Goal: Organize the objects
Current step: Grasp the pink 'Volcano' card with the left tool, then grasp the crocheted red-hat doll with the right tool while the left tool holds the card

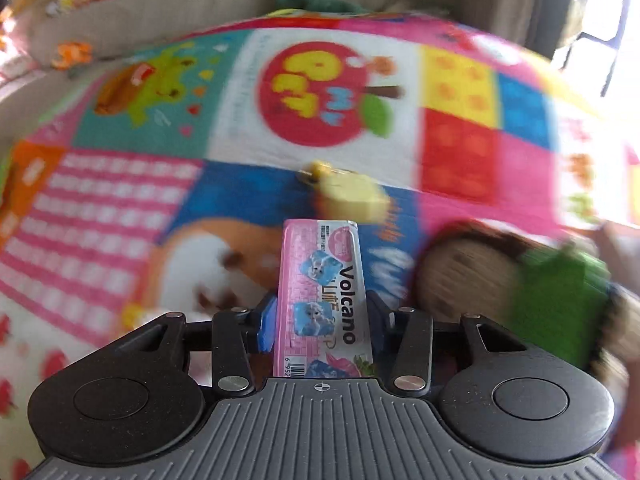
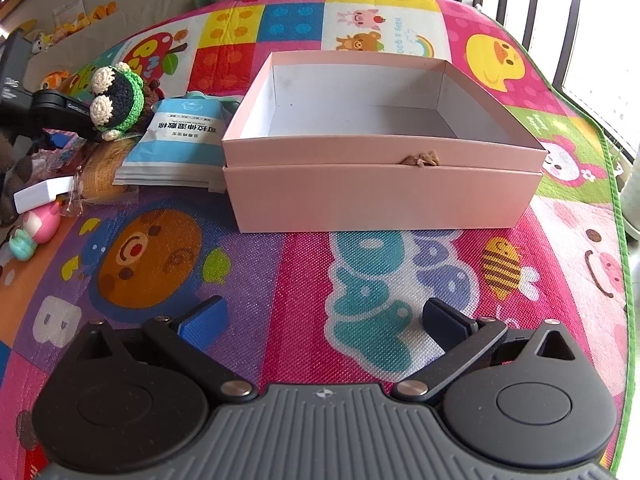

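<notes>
My left gripper [image 1: 320,316] is shut on a pink Volcano packet [image 1: 322,288] and holds it upright above the colourful play mat [image 1: 120,208]; the view is motion-blurred. A yellow toy [image 1: 352,194] lies just beyond the packet. A crocheted brown and green toy [image 1: 520,284] sits to the right. My right gripper [image 2: 324,322] is open and empty, low over the mat [image 2: 304,272], in front of an open, empty pink box [image 2: 380,184]. The left gripper [image 2: 52,108] shows at the far left of the right wrist view.
Left of the box lie a blue and white pouch stack [image 2: 180,140], a crocheted frog-eyed toy [image 2: 116,100], a small white box [image 2: 42,194], a pink toy [image 2: 44,222] and a mint toy [image 2: 22,246]. A window frame [image 2: 580,20] stands at the right.
</notes>
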Demonstrator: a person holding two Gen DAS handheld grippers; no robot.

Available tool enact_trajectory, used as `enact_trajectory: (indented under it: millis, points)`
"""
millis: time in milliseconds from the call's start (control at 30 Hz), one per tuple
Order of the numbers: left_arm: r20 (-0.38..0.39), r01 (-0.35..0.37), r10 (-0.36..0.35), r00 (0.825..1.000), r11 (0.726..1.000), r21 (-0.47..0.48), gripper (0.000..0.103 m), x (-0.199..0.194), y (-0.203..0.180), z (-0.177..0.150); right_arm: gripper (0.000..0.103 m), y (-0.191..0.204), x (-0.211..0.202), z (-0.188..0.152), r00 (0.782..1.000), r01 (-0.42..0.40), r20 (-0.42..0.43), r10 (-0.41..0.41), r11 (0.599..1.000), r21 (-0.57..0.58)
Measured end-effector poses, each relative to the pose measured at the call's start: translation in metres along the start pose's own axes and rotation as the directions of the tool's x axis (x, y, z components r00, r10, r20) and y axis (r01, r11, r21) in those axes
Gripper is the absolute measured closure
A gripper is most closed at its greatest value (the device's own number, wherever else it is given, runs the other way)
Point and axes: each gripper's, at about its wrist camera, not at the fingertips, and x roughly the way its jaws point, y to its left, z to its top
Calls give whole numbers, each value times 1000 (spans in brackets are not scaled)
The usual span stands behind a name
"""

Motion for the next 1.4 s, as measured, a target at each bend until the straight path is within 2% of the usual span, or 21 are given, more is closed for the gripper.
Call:
enact_trajectory:
  millis: [100, 167, 233, 267, 367, 467, 567, 667, 733, 800, 833, 867, 900, 933, 1100, 1200, 1267, 1300, 1333, 1400]
  points:
    - [37, 110, -111, 993, 993, 41, 54, -40, -5, -26, 0, 0, 0, 6, 999, -35, -41, 34, 999, -26]
    - [53, 204, -205, 977, 978, 36, 54, -69, -2, -41, 0, 5, -5, 16, 990, -115, -88, 109, 991, -72]
    - [66, 280, -282, 957, 959, 31, 54, -95, 3, -52, 0, 15, -25, 33, 988, -157, -28, 155, 982, -106]
    - [80, 296, -298, 951, 954, 37, 54, -105, 5, -56, 0, 24, -35, 46, 986, -162, 10, 165, 977, -140]
    - [154, 272, -276, 949, 961, 46, 54, -131, 20, -64, 0, 63, -56, 100, 970, -208, 78, 229, 954, -217]
    - [223, 199, -199, 954, 980, 22, 54, -139, 43, -63, 0, 125, -44, 168, 948, -313, 6, 320, 932, -185]
    - [230, 148, -127, 965, 986, -77, 54, -130, 77, -58, 0, 192, 1, 232, 939, -341, -76, 334, 933, -114]
    - [230, 148, -99, 968, 967, -207, 54, -114, 109, -50, 3, 261, 60, 272, 960, -275, -101, 262, 952, -134]
    - [226, 120, -62, 972, 960, -254, 54, -104, 123, -44, 16, 295, 104, 283, 978, -190, -125, 170, 967, -170]
    - [192, 110, -55, 980, 950, -293, 54, -91, 133, -40, 23, 315, 145, 282, 980, -128, -175, 94, 972, -196]
    - [173, 115, -62, 983, 941, -319, 54, -84, 139, -39, 30, 321, 161, 281, 977, -107, -202, 64, 972, -209]
    - [152, 119, -70, 986, 933, -341, 54, -77, 142, -38, 38, 325, 171, 277, 972, -99, -230, 45, 968, -229]
    - [139, 122, -77, 987, 927, -355, 54, -72, 143, -38, 60, 326, 178, 271, 964, -99, -264, 29, 962, -255]
    - [134, 130, -87, 987, 924, -359, 54, -68, 142, -38, 60, 326, 183, 267, 954, -102, -300, 14, 954, -281]
    - [122, 207, -177, 977, 930, -303, 54, -54, 111, -36, 61, 279, 141, 249, 954, -131, -299, 28, 934, -332]
    - [94, 272, -256, 962, 925, -264, 54, -44, 83, -35, 61, 237, 111, 237, 942, -151, -333, 46, 943, -297]
    - [72, 309, -301, 951, 919, -245, 54, -41, 66, -38, 61, 213, 93, 230, 943, -157, -328, 58, 946, -284]
    - [68, 320, -313, 947, 917, -237, 54, -41, 58, -39, 56, 202, 85, 227, 942, -168, -326, 73, 948, -272]
    - [74, 326, -318, 945, 917, -228, 54, -45, 53, -40, 42, 192, 77, 225, 938, -201, -327, 112, 946, -253]
    - [99, 323, -309, 946, 923, -207, 54, -57, 46, -41, 30, 172, 69, 219, 924, -255, -340, 177, 946, -201]
